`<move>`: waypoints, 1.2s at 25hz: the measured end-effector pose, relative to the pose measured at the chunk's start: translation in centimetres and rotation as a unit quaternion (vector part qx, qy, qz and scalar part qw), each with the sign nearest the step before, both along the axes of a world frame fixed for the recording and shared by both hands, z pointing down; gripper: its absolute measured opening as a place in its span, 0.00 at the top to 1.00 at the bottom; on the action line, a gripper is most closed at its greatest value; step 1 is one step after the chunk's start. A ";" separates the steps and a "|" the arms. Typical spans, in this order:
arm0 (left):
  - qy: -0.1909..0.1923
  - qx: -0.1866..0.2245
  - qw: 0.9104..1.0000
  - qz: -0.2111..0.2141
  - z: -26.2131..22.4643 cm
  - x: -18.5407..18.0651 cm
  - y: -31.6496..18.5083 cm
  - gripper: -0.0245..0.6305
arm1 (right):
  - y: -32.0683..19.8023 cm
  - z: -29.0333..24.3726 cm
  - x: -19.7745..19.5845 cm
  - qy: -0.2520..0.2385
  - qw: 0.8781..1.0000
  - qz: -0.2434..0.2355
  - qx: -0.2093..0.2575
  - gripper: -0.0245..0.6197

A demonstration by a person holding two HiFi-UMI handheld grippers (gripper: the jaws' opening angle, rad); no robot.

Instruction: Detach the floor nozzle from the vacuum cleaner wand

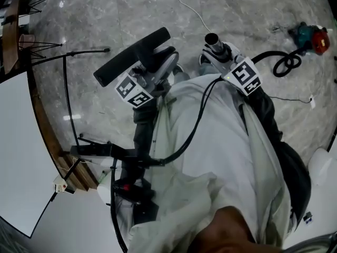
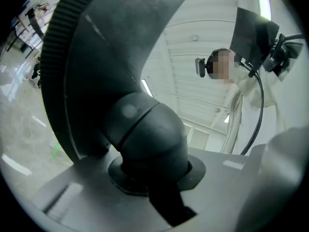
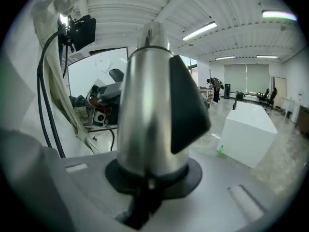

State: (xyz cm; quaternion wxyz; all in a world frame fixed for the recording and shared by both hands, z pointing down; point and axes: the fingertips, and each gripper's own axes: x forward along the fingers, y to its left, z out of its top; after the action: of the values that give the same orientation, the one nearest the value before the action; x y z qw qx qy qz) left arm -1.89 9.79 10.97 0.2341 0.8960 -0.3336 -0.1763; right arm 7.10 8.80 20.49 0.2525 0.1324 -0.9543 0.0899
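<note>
A person in a pale coat point(image 1: 221, 157) is standing over a marble floor point(image 1: 105, 15), holding the nozzle point(image 1: 131, 57) and the wand point(image 1: 212, 39) apart, with bare floor showing between them. Toward the floor's far right corner a teal-and-red machine point(image 1: 310, 37) is lying beside a looped black hose point(image 1: 287, 63), and a thin white cable point(image 1: 189, 7) is trailing along the far edge. A white board point(image 1: 21, 157) and black stands point(image 1: 68, 88) are lining the left edge. A black cable point(image 1: 195, 125) is running across the coat just below the tools.

The left gripper point(image 1: 158, 70) is reaching out roughly level, its jaws clamping the nozzle's dark elbow neck point(image 2: 145, 134) while the ribbed head point(image 2: 87, 57) is rearing up above them. The right gripper point(image 1: 218, 54) is angling downward, jaws clasping the silver wand point(image 3: 145, 115) near its black catch point(image 3: 186, 110). A white box point(image 3: 246, 134) is sitting on the floor beyond it.
</note>
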 end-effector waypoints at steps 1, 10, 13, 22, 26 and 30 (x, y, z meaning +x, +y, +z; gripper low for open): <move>0.004 0.000 1.000 -0.003 -0.1 0.1 0.0 0.85 | -0.1 0.0 0.0 0.000 1.000 -0.002 0.000 0.89; 0.024 -0.009 0.999 -0.023 0.0 1.6 -1.4 0.85 | -1.1 0.4 0.5 -0.001 1.000 -0.002 -0.005 0.89; 0.029 -0.018 0.999 -0.028 0.4 2.2 -1.6 0.85 | -1.1 0.7 0.4 0.003 1.000 0.004 -0.003 0.89; 0.051 -0.024 0.997 -0.051 0.7 1.7 -1.0 0.85 | -0.8 0.7 -0.9 0.007 1.000 0.000 0.006 0.89; 0.067 -0.029 0.996 -0.060 1.0 1.4 -1.2 0.85 | -0.1 1.1 -0.8 0.015 1.000 -0.011 0.005 0.90; 0.075 -0.033 0.995 -0.056 1.2 1.2 -1.0 0.85 | 0.3 1.3 -0.9 0.021 1.000 -0.010 0.005 0.90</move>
State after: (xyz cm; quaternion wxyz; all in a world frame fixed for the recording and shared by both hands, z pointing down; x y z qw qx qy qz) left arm -0.72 8.78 12.13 0.2773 0.8522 -0.3700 -0.2448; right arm 6.17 9.05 21.83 0.2731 0.1262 -0.9503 0.0798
